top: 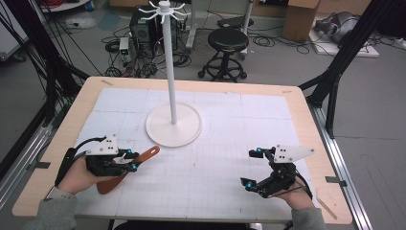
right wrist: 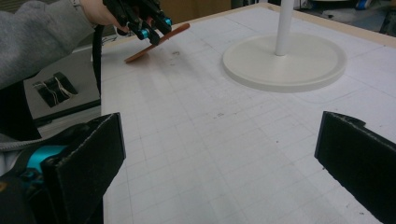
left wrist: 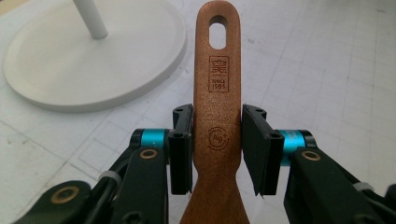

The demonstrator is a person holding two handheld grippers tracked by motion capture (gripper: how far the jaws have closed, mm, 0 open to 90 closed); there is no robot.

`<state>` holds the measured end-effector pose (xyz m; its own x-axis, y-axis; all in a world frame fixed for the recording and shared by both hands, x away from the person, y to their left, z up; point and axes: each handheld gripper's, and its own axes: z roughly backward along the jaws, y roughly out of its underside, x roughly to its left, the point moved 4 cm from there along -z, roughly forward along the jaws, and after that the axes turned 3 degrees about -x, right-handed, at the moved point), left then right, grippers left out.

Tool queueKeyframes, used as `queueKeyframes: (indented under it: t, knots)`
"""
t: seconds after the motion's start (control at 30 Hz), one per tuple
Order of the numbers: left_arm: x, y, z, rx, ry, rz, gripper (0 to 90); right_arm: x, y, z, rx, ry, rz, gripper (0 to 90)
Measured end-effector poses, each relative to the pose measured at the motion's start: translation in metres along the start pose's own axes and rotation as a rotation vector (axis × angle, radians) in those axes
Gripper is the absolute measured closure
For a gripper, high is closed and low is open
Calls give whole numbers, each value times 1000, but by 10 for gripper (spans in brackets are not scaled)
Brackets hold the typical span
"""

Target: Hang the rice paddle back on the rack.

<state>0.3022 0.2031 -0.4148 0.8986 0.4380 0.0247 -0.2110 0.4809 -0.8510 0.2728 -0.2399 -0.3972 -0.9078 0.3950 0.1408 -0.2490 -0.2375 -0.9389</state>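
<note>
- Two grippers are working at the near edge of the table (top: 306, 124), one in each of the person's hands, well apart from each other.
- The left gripper (top: 128, 160) is clamping a wooden spatula (top: 129, 168) by its handle; in the left gripper view both black pads are pressing against the handle's sides, just below the stamped marks.
- The spatula is pointing its handle end, with the oval hanging hole, up and away toward the white stand (top: 173, 125), while its broad blade is lying nearer the person, beside the hand. In the right gripper view the spatula (right wrist: 156, 42) is tilting, blade end low over the gridded mat (top: 230, 143); whether it is touching the mat cannot be told.
- The right gripper (top: 253, 167) is hovering over the mat's near right part with its jaws standing wide apart and nothing between them.
- Farther off, the stand is rising from its round base near the middle of the mat, with small hooks ringing its top.
</note>
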Motion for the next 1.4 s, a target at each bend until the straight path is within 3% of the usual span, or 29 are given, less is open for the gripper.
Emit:
queueKeyframes:
  t: [0.83,1.4]
  knots:
    - [-8,-27,27,-83,-41,-59,651,-1,0,-1,3,-1,-6,7]
    - [-9,-41,44,-180,-63,-44,651,-1,1,-2,7,-4,-3,7]
